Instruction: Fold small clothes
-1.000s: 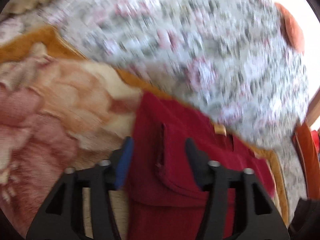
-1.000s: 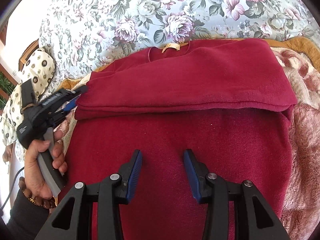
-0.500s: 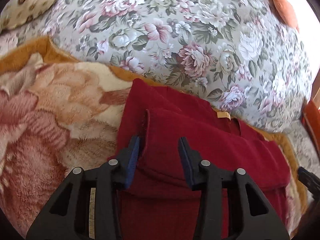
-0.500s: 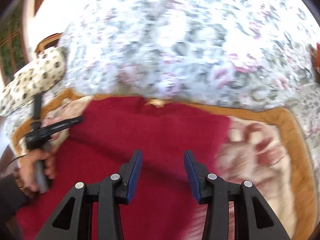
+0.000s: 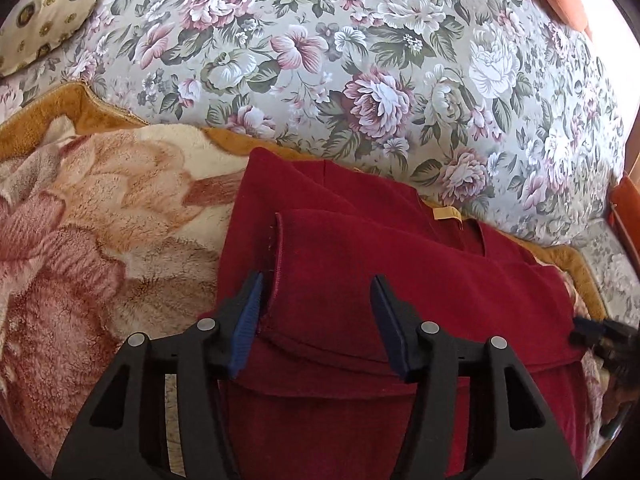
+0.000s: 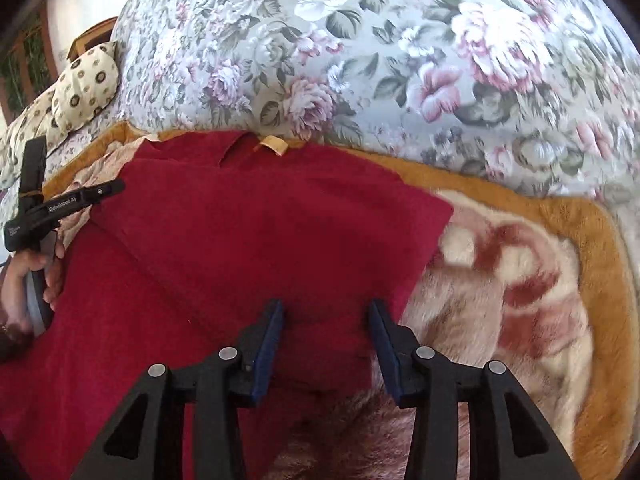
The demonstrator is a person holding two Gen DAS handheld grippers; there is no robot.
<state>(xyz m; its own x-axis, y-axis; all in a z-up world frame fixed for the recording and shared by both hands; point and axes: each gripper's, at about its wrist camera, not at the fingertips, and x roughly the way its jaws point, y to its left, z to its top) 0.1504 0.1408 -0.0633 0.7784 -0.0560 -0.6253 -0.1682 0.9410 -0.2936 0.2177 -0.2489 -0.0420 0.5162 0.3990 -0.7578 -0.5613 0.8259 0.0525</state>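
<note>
Hand [image 6: 24, 280] on left hand-held gripper [image 6: 108, 190]: right-wrist view only.

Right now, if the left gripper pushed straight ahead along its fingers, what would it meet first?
Most likely the folded sleeve of the red sweater. The left gripper, its jaws just opened wider, points down at it with nothing in between; depth is uncertain.

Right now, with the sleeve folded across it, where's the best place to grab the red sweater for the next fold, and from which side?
Probably at its outer side edges, one gripper each: the left gripper over the hemmed cuff end of the red sweater, the right gripper at the opposite edge. Those layered edges lie free on the blanket, so jaws can come from above.
</note>
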